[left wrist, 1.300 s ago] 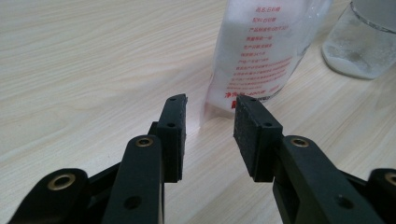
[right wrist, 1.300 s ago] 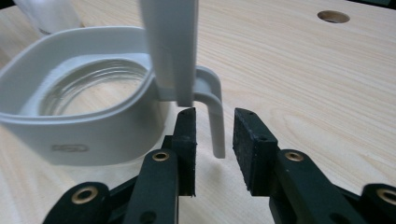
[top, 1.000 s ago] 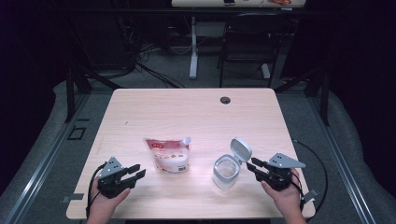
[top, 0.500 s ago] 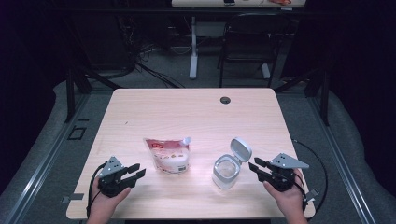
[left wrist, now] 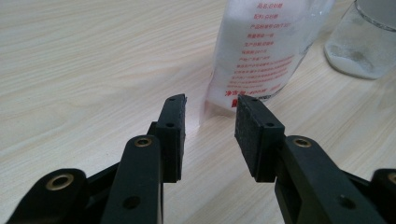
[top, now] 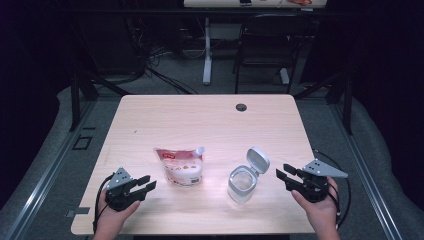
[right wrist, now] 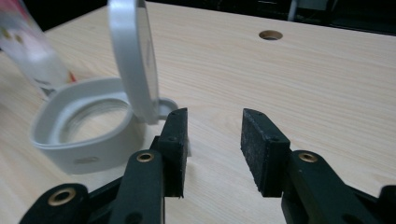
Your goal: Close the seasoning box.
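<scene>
- Barely anything has changed since a second ago: my left claw [top: 144,184] sits in the same spot at the near left corner of the wooden surface [top: 200,120], jaws apart with nothing between them.
- My right claw [top: 283,173] is at the near right, also spread and empty. Compared with the earlier frame it looks a hair farther from the jar, but it's a tiny shift at best.
- The clear pouch [top: 180,165] with red print and white powder inside hasn't budged. It stands just ahead of the left claw; in the left gripper view the pouch [left wrist: 266,51] is right past the jaw tips, not touching them.
- The small glass jar [top: 242,183] with its grey flip lid [top: 257,161] standing open is in the same place too, between the pouch and the right claw.
- In the right gripper view the lid [right wrist: 133,56] stands upright just off the left jaw, apart from it.
- The round cable hole [top: 241,107] is at the far edge of the surface.
</scene>
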Demonstrator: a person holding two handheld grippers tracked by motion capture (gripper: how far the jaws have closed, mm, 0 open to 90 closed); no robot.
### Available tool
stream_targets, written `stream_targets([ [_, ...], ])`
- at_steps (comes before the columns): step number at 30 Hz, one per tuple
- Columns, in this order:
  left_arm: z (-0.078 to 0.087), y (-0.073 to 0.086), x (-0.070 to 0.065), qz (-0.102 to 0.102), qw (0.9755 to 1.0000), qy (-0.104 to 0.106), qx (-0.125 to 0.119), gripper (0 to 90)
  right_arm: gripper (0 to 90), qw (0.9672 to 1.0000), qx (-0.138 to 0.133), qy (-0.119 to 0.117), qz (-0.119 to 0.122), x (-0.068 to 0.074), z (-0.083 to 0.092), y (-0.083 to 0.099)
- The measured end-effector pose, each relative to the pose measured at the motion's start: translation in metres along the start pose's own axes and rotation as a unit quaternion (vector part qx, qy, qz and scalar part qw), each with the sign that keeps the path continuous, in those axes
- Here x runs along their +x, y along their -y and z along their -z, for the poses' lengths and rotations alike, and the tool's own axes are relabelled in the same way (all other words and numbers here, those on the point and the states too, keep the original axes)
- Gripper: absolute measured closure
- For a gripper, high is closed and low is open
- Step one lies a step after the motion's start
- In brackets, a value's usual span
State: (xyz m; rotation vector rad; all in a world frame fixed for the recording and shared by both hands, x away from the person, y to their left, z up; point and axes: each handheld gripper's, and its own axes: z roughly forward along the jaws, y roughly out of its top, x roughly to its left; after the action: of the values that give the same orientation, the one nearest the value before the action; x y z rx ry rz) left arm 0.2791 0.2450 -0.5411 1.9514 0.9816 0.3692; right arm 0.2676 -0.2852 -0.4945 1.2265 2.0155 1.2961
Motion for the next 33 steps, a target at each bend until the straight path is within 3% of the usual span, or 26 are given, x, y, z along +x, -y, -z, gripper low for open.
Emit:
stream_targets([
  [8, -0.005, -0.001, 0.0, 0.004, 1.0, 0.001, 0.004, 62.1, 62.0, 0.9998, -0.002, -0.022, -0.004, 0.001, 0.016, -0.02],
  [13, -0.01, -0.003, 0.001, 0.008, 0.9999, 0.006, 0.006, 62.6, 63.0, 0.9998, -0.002, -0.018, 0.007, 0.004, 0.019, -0.034],
  [19, -0.018, -0.006, 0.002, 0.014, 0.9998, 0.011, 0.012, 64.7, 64.4, 0.9984, -0.007, -0.054, 0.011, 0.012, 0.019, -0.055],
  [24, -0.023, -0.007, 0.001, 0.015, 0.9997, 0.013, 0.017, 64.2, 60.0, 0.9965, -0.009, -0.071, 0.043, 0.025, 0.012, -0.071],
  [27, -0.026, -0.009, 0.001, 0.015, 0.9997, 0.012, 0.017, 64.1, 59.8, 0.9933, 0.003, -0.088, 0.075, 0.04, 0.002, -0.084],
  [33, -0.03, -0.016, 0.001, 0.018, 0.9998, 0.007, 0.01, 63.8, 66.8, 0.9892, 0.016, -0.105, 0.101, 0.057, -0.011, -0.098],
])
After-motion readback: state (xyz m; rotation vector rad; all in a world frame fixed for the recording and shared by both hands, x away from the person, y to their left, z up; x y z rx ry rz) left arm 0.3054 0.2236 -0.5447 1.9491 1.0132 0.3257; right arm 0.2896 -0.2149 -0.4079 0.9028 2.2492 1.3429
